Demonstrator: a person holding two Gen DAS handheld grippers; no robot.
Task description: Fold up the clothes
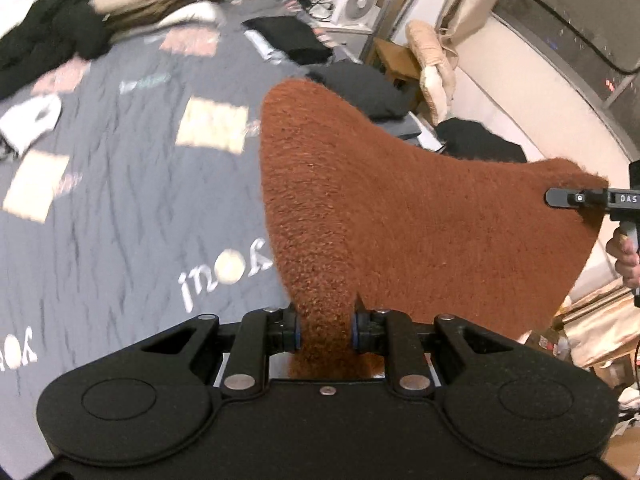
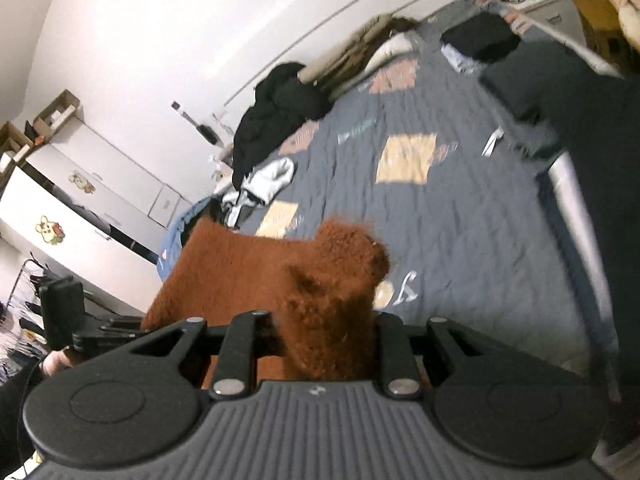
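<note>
**Rust sweater held up over the bed**

A bedroom: a bed (image 1: 132, 184) with a grey patchwork quilt fills the view, with a pile of dark clothes (image 1: 48, 44) near the wall and a black folded stack (image 1: 288, 38) at its far end. A fuzzy rust-brown sweater (image 1: 400, 208) hangs in the air above the quilt. The left gripper (image 1: 326, 332) has its fingers clamped on one edge, and the right gripper (image 2: 320, 340) pinches another part. Held at two points, the fabric spreads wide, probably so it can be laid flat for folding.

A fuzzy rust-brown garment (image 1: 400, 216) hangs stretched in the air above the grey bed (image 1: 132, 184), pinched at two edges, its far corner drooping free.
</note>
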